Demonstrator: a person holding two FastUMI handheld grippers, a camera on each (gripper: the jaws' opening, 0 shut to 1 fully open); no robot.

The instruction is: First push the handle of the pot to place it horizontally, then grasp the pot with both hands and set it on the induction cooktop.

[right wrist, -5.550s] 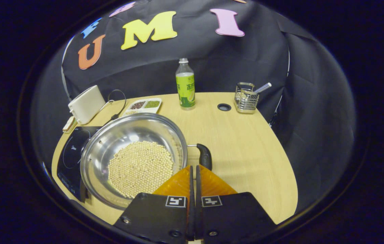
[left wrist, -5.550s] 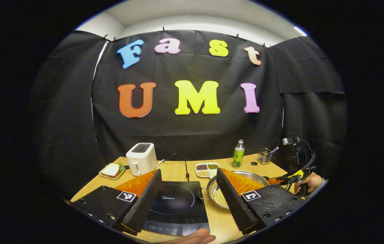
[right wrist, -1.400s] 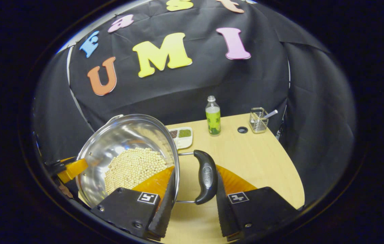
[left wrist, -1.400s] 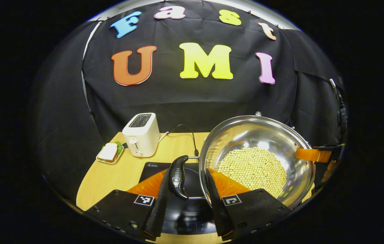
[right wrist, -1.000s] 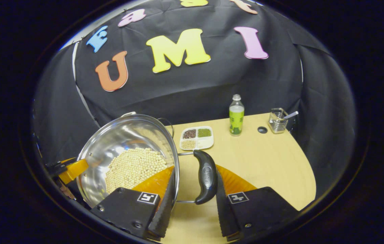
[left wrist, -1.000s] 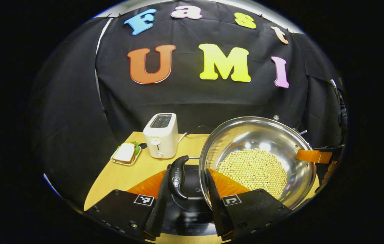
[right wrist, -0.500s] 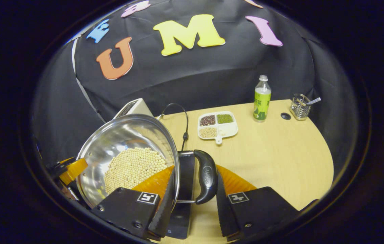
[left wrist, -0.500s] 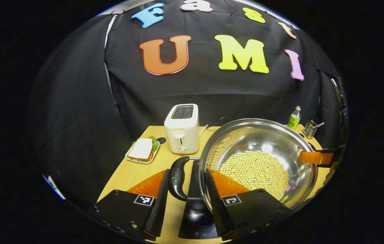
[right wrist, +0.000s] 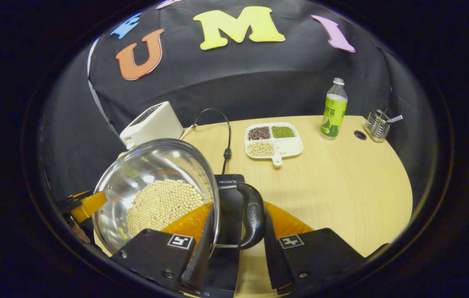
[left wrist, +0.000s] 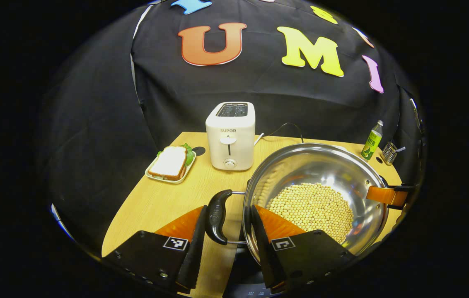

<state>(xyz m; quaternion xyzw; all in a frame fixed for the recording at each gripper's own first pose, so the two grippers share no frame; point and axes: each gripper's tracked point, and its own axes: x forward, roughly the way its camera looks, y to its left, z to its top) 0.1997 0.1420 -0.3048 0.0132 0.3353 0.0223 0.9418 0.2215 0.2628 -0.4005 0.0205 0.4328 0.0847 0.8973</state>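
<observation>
The pot [left wrist: 315, 194], holding pale beans, was carried by both grippers. The left gripper [left wrist: 226, 244] had its fingers straddling one black side handle [left wrist: 216, 216], one finger inside the rim; the right gripper [right wrist: 234, 242] likewise bracketed the other handle [right wrist: 253, 215]. Whether either pair pinched could not be told. The induction cooktop [right wrist: 228, 198] lay beneath the fingers. Judged step: transfer; next, level lowering onto the cooktop.

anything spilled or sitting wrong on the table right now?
Nothing stands out. The beans all lie inside the pot, none on the table. The toaster and bottle stand upright, the sandwich stays on its plate, and the divided dish lies flat with its contents in their compartments.
</observation>
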